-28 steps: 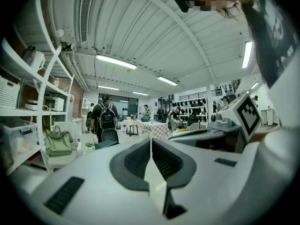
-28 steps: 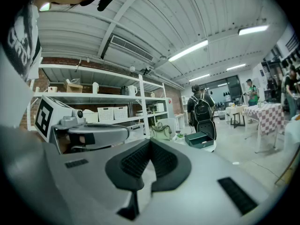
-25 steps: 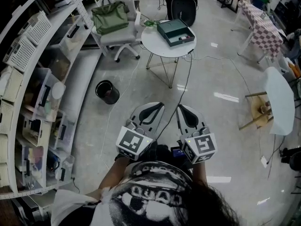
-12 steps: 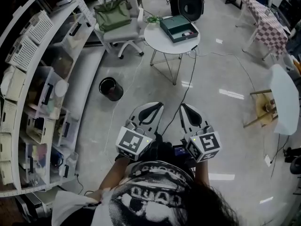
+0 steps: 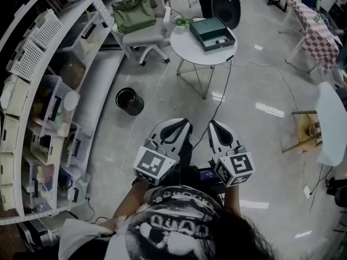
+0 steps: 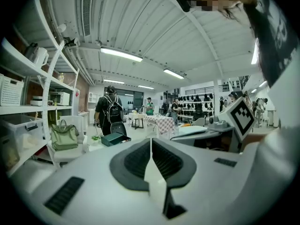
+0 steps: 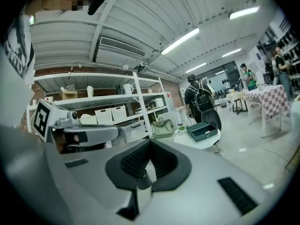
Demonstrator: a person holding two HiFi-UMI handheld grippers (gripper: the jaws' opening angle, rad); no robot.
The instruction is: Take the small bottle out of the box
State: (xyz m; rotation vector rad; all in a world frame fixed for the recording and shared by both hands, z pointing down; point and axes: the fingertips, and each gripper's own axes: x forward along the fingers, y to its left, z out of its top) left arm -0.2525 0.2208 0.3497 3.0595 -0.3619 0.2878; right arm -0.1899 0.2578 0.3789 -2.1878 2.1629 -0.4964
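A dark green open box (image 5: 212, 34) lies on a small round white table (image 5: 188, 41) several steps ahead; small items show inside, too tiny to identify. The box (image 6: 110, 138) also appears far off in the left gripper view, and the box (image 7: 202, 131) in the right gripper view. My left gripper (image 5: 181, 124) and right gripper (image 5: 212, 125) are held side by side close to my body, both shut with nothing between the jaws. The left gripper (image 6: 151, 145) shows its pads pressed together; the right gripper (image 7: 149, 150) likewise.
A white office chair carrying a green bag (image 5: 133, 13) stands left of the table. A black bin (image 5: 129, 101) sits on the floor, cables trail across it. Curved white shelving (image 5: 38, 91) lines the left. A person with a backpack (image 6: 111, 115) stands beyond the table. A wooden stool (image 5: 308, 131) is at right.
The table and box have shifted slightly right and lower in the head view as I walk toward them. Both grippers keep the same pose.
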